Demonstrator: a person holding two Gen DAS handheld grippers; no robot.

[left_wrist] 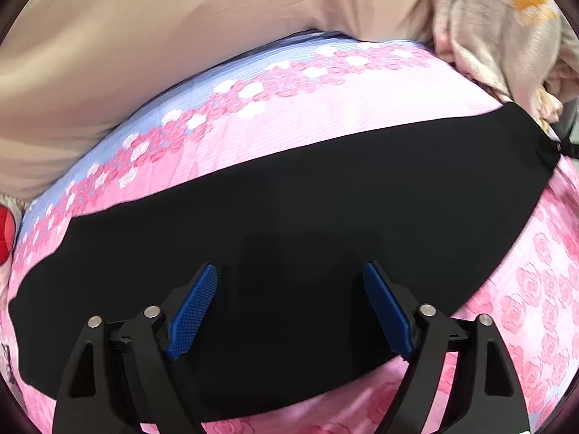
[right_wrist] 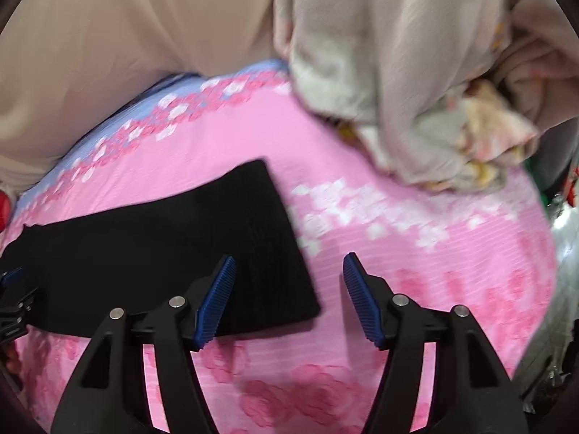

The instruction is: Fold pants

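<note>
Black pants [left_wrist: 289, 217] flat on pink rose bed sheet [right_wrist: 398, 217], under left hand-held gripper [left_wrist: 289, 311], wide open. Right hand-held gripper [right_wrist: 289, 300] open too, over pants' edge. Beige blanket [right_wrist: 398, 72] ahead.

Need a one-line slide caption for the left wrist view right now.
Open left gripper hovers over black pants laid flat on a pink rose-print sheet.

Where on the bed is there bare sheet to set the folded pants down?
Bare pink sheet lies right of the black pants, bordered behind by the crumpled blanket. A narrow strip runs between pants and beige headboard. The blanket corner is crowded.
</note>
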